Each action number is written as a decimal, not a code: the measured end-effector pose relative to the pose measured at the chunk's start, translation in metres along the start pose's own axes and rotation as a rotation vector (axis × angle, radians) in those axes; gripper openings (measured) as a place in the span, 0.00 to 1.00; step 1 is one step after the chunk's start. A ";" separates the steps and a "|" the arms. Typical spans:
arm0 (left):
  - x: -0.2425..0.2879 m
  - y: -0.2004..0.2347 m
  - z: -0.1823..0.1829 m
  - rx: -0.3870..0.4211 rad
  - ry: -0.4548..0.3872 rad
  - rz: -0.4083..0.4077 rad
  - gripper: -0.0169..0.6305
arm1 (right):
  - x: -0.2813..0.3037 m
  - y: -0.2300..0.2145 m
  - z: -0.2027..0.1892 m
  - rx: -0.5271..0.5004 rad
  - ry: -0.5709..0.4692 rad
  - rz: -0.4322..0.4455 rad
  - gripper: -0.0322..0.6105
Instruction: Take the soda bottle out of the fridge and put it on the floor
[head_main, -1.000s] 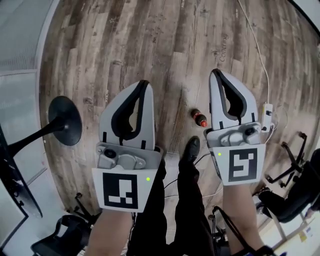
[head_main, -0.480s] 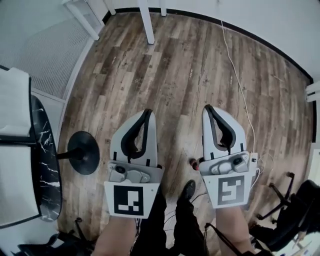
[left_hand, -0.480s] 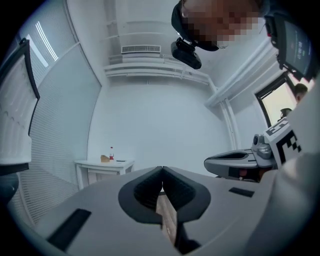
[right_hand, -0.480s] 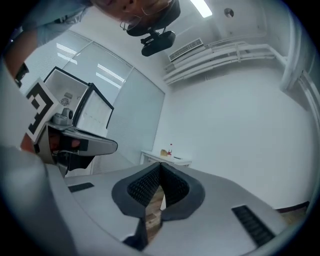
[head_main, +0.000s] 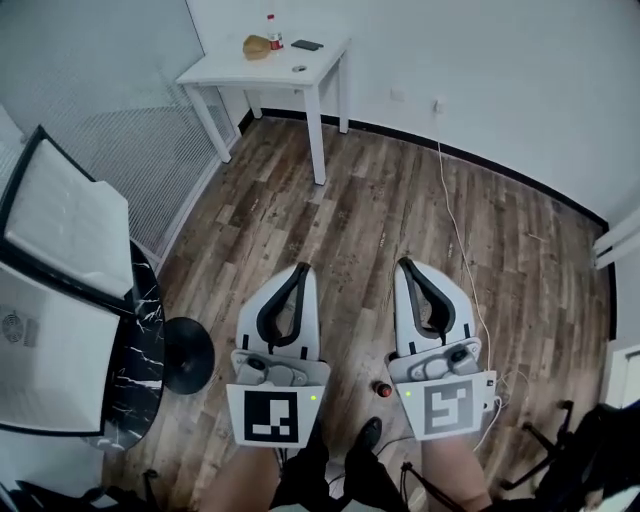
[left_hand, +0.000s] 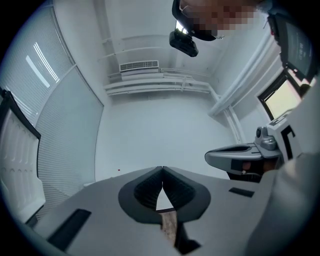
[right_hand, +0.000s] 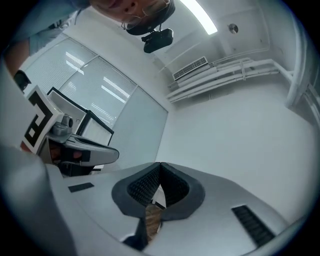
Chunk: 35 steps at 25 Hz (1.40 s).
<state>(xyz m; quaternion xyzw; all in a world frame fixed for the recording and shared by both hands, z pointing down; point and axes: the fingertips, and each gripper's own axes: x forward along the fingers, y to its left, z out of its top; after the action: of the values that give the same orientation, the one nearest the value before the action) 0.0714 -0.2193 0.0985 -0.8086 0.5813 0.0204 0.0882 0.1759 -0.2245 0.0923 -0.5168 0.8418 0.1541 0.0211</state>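
Head view is tilting up from the floor toward the white table (head_main: 290, 60) at upper left, so the soda bottle (head_main: 383, 389), mid-frame a second ago, is now showing low in the frame on the wood floor (head_main: 400, 200), cap up, just beside the right gripper (head_main: 403, 262) body. The left gripper (head_main: 303, 266) and right gripper are both pointing up-frame with jaws pressed together on nothing. With the bottle sitting free on the floor, the task is looking done and the person seems to be straightening up.

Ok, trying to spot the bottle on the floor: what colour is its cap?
Red, on the small dark soda bottle, clearest in the head view.
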 end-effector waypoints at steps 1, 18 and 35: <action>-0.006 0.001 0.015 0.001 -0.012 0.006 0.05 | -0.002 0.000 0.015 -0.004 -0.008 0.000 0.07; -0.095 0.012 0.141 -0.004 -0.117 0.057 0.05 | -0.051 0.042 0.153 -0.031 -0.081 0.005 0.07; -0.109 0.005 0.170 0.040 -0.170 0.036 0.05 | -0.067 0.046 0.174 -0.046 -0.083 -0.002 0.07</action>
<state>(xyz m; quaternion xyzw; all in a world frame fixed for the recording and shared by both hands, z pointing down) 0.0436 -0.0901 -0.0541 -0.7914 0.5866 0.0787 0.1531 0.1450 -0.0985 -0.0492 -0.5112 0.8360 0.1948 0.0441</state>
